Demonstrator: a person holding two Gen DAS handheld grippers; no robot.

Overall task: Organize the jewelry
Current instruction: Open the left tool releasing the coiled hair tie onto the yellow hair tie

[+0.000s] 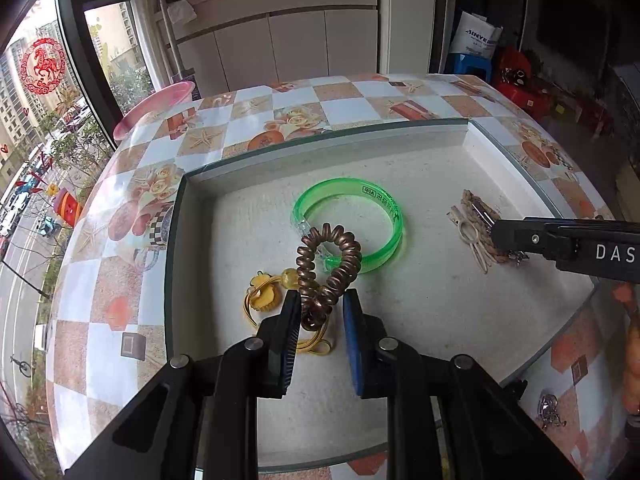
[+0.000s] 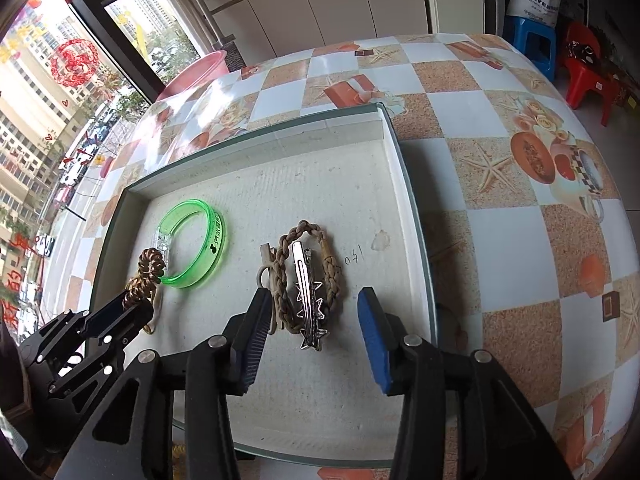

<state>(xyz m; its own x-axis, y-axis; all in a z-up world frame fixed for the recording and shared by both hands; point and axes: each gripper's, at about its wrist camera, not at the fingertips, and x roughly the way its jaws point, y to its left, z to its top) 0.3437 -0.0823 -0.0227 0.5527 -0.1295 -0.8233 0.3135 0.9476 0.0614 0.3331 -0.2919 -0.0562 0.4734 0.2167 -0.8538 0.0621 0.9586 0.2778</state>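
A shallow white tray point(image 1: 400, 148) lies on the table. My left gripper point(image 1: 320, 304) is shut on a bronze spiral hair tie point(image 1: 328, 260), which hangs over a green bangle point(image 1: 384, 216). A yellow flower hair tie point(image 1: 266, 298) lies left of it. In the right wrist view my right gripper point(image 2: 312, 304) is open, its fingers either side of a silver star hair clip point(image 2: 306, 292) lying on a braided brown bracelet point(image 2: 288, 264), beside a beige clip point(image 2: 266, 264). The green bangle point(image 2: 200, 248) and spiral tie point(image 2: 146, 276) show at left.
The table point(image 2: 500, 240) has a checked, patterned cloth. A pink basin point(image 1: 156, 106) sits at its far left edge by the window. Metal trinkets point(image 1: 550, 410) lie outside the tray at right. Blue point(image 2: 534, 46) and red stools point(image 2: 586, 76) stand beyond.
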